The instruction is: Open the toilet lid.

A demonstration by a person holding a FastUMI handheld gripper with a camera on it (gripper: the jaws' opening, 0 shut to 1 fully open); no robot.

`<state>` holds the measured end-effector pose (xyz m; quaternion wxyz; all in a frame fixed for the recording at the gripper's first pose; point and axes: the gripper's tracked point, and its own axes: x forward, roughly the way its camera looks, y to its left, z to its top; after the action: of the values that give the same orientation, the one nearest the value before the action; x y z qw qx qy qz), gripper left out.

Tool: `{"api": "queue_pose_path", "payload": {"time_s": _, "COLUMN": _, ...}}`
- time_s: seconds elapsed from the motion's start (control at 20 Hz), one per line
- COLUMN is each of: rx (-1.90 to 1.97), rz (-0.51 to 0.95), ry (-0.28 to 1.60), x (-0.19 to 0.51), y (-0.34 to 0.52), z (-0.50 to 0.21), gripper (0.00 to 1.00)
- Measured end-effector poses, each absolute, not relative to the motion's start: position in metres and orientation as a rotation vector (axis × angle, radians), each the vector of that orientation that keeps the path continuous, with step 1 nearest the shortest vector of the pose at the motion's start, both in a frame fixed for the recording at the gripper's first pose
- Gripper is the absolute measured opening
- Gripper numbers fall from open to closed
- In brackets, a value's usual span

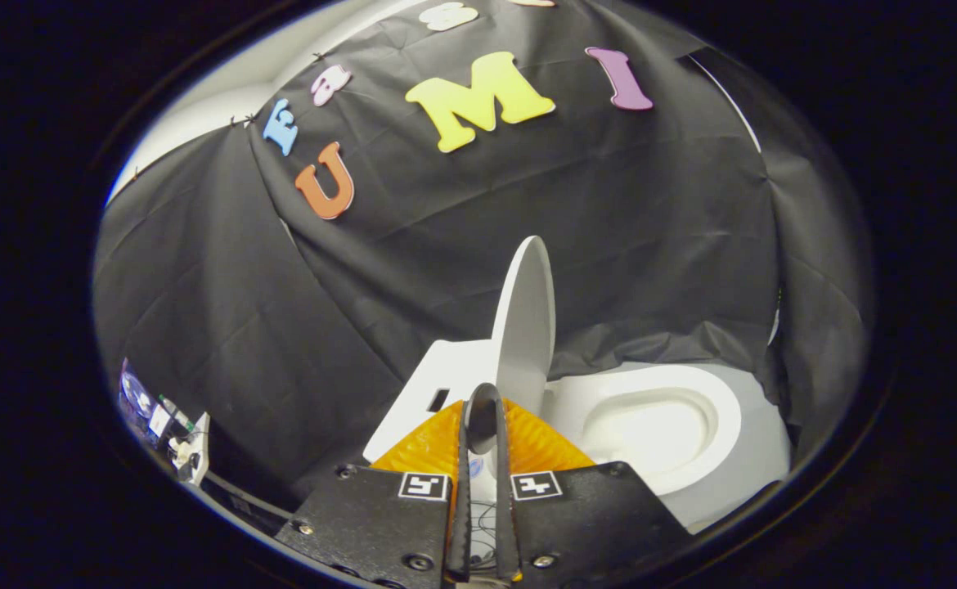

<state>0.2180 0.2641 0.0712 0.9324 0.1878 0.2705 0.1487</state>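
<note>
In a booth w/ black cloth wall (pixel 626 229): 1 white toilet (pixel 675 425), 1 lid (pixel 525 327), 1 tank (pixel 446 384). Lid raised, about upright, seen edge-on, just ahead of the fingers; bowl open to its right, tank to its left. Gripper (pixel 484 401) fingers nearly together, tips meeting at lid's lower edge; can't tell if they pinch it. Some small gear (pixel 163 425) low at far left.

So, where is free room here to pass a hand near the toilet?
Free room lies over the open bowl, beside the raised lid, and along the seat rim toward the cloth wall. It is crowded at the lid's lower edge, where the gripper has its fingers nearly closed, and by the tank behind.
</note>
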Motion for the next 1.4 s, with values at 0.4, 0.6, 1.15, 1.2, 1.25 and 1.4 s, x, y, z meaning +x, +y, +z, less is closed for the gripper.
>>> {"api": "queue_pose_path", "payload": {"time_s": 0.4, "rx": 0.363, "rz": 0.355, "ry": 0.545, "x": 0.224, "y": 0.308, "z": 0.076, "gripper": 0.15}}
{"api": "queue_pose_path", "payload": {"time_s": 0.6, "rx": 0.337, "rz": 0.376, "ry": 0.541, "x": 0.227, "y": 0.327, "z": 0.075, "gripper": 0.15}}
{"api": "queue_pose_path", "payload": {"time_s": 1.15, "rx": 0.276, "rz": 0.413, "ry": 0.531, "x": 0.231, "y": 0.372, "z": 0.070, "gripper": 0.15}}
{"api": "queue_pose_path", "payload": {"time_s": 1.2, "rx": 0.271, "rz": 0.419, "ry": 0.532, "x": 0.231, "y": 0.377, "z": 0.069, "gripper": 0.15}}
{"api": "queue_pose_path", "payload": {"time_s": 1.25, "rx": 0.267, "rz": 0.424, "ry": 0.532, "x": 0.232, "y": 0.382, "z": 0.068, "gripper": 0.15}}
{"api": "queue_pose_path", "payload": {"time_s": 1.4, "rx": 0.252, "rz": 0.440, "ry": 0.532, "x": 0.232, "y": 0.394, "z": 0.066, "gripper": 0.16}}
